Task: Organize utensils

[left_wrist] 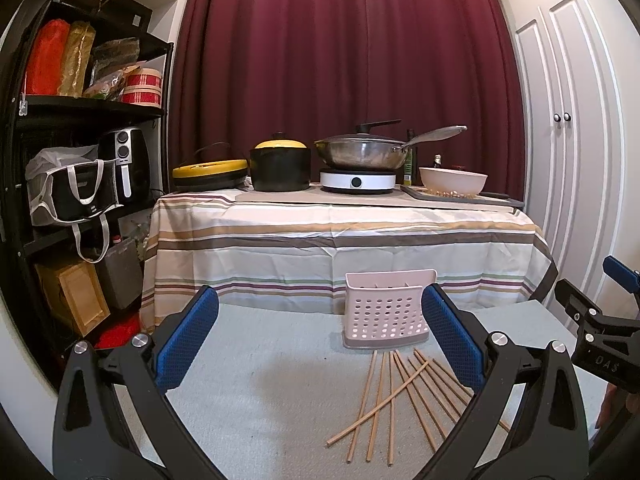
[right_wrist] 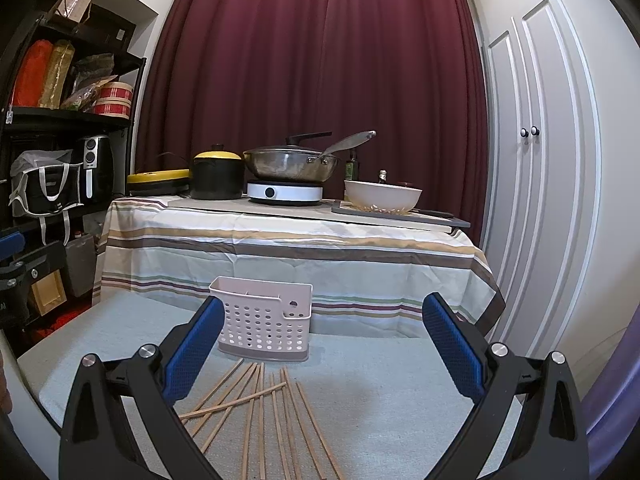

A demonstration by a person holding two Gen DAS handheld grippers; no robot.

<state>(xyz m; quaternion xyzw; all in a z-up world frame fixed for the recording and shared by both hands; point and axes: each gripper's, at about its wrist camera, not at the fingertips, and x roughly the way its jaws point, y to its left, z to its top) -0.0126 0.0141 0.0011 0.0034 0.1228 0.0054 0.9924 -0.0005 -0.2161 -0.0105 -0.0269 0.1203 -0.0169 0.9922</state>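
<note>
Left wrist view shows the pink basket (left_wrist: 386,310) standing upright on the pale mat (left_wrist: 260,380). It has round holes in its front wall. You cannot see down into it from here, so what is inside cannot be told. The chopsticks (left_wrist: 396,396) lie loose on the mat just in front of the basket, spread like a fan, with one stick lying across some others. None of them is in the basket.

Behind the basket is a table with a striped cloth (left_wrist: 340,240). On it sit a black pot (left_wrist: 280,168) with a yellow lid, a steel pan (left_wrist: 360,154) with a glass lid on a white cooker (left_wrist: 358,180), and a white bowl (left_wrist: 452,180). What is in the pot, pan and bowl cannot be seen.

The left gripper (left_wrist: 320,344) is wide open and holds nothing; the basket shows between its blue pads (left_wrist: 188,340). The right gripper (right_wrist: 324,344) is also wide open and empty, above the chopsticks, with the basket just past its left pad.

The right wrist view shows a round hole in a low side pocket of the basket, which the left view does not. The left view shows more of the black shelf (left_wrist: 80,104) with its bags, and a part of the other gripper far to the right of the basket.
</note>
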